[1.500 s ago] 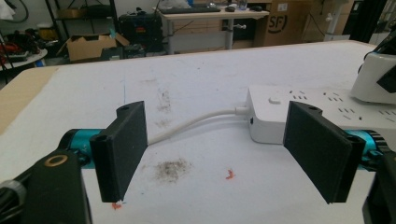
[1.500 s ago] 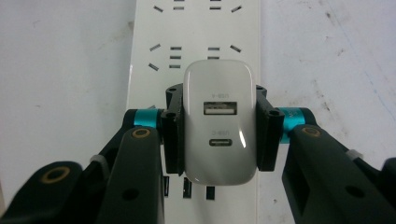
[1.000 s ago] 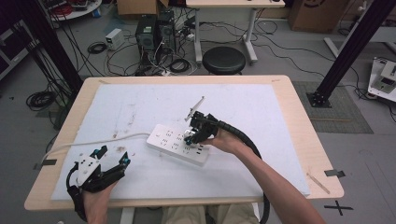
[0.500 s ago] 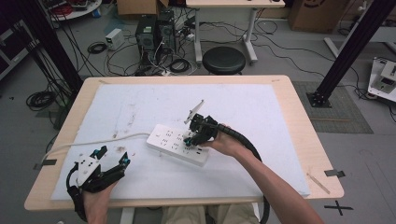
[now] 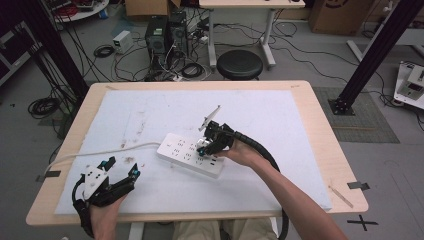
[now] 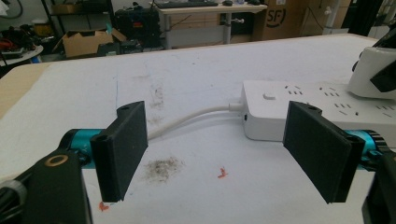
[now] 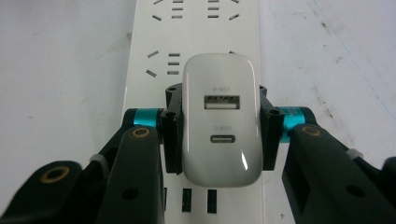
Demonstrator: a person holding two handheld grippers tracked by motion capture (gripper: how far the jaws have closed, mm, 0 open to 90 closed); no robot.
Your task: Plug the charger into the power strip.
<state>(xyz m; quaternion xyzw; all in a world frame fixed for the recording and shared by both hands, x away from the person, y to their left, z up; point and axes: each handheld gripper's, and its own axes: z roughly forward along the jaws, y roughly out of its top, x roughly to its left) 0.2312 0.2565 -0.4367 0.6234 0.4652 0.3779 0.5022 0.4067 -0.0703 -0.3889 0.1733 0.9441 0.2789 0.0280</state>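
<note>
A white power strip lies slantwise in the middle of the white mat, and its white cable runs off to the left edge. My right gripper stands over the strip's right half, shut on a white USB charger. The pads press on the charger's two sides, and its ports face the camera. The charger stands on the strip; its prongs are hidden. My left gripper rests near the front left edge. Its jaws are wide open around nothing, facing the strip's cable end.
The wooden table carries the white mat, which has dirt smudges near my left gripper. Tape strips lie at the front right corner. A black stool and computer cases stand beyond the far edge.
</note>
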